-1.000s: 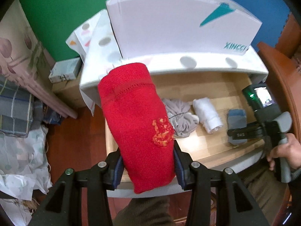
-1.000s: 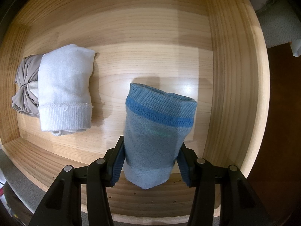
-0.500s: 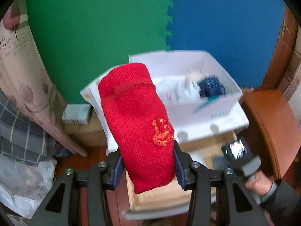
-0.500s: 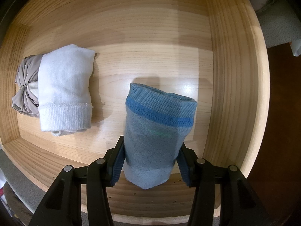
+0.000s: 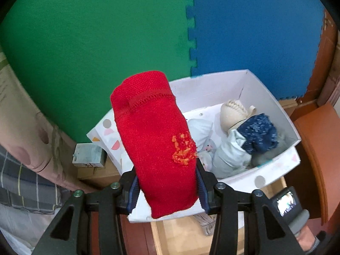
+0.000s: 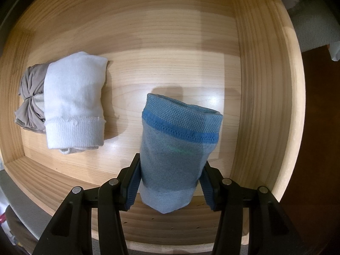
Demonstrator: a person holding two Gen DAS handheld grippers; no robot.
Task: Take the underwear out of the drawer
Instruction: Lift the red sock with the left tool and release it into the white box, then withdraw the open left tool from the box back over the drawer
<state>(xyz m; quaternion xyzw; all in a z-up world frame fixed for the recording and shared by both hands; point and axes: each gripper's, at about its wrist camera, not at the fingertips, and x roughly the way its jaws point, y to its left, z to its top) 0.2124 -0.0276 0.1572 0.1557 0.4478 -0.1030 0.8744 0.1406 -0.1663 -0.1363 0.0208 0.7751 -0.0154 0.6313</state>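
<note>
My left gripper (image 5: 166,188) is shut on a rolled red underwear (image 5: 153,136) with an orange patch, held up in front of a white box (image 5: 272,97). Below it a corner of the wooden drawer (image 5: 176,231) shows. My right gripper (image 6: 170,188) is shut on a rolled blue underwear (image 6: 176,148) with a darker blue band, inside the wooden drawer (image 6: 255,63). A white roll (image 6: 74,102) and a grey bundle (image 6: 29,104) lie on the drawer floor to the left of it.
The white box holds several rolled clothes, among them a dark blue one (image 5: 258,135) and a cream one (image 5: 233,112). Green and blue foam mats (image 5: 127,31) cover the wall. A small carton (image 5: 89,158) and folded plaid cloth (image 5: 23,187) sit at left.
My left gripper has risen with the red roll from above the drawer to the level of the white box, whose inside now shows. The right gripper and blue roll have stayed still.
</note>
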